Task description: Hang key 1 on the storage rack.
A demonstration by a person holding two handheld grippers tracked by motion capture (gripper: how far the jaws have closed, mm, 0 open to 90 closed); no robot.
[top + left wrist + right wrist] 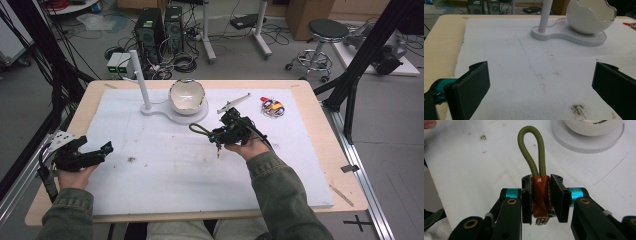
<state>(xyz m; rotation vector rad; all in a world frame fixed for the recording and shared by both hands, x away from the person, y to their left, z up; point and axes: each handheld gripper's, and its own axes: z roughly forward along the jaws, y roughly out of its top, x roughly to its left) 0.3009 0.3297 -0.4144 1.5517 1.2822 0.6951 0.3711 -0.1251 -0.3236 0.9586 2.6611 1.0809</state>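
Pinching a brown tag with green cord loop [532, 152], right fingers [560, 195] near bowl [187, 96]; left fingers [475, 85] spread.

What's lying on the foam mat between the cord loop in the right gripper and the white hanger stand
Nothing visible. The right gripper grips the olive cord loop by its brown leather tab, and only bare white mat separates it from the stand with its post and bowl.
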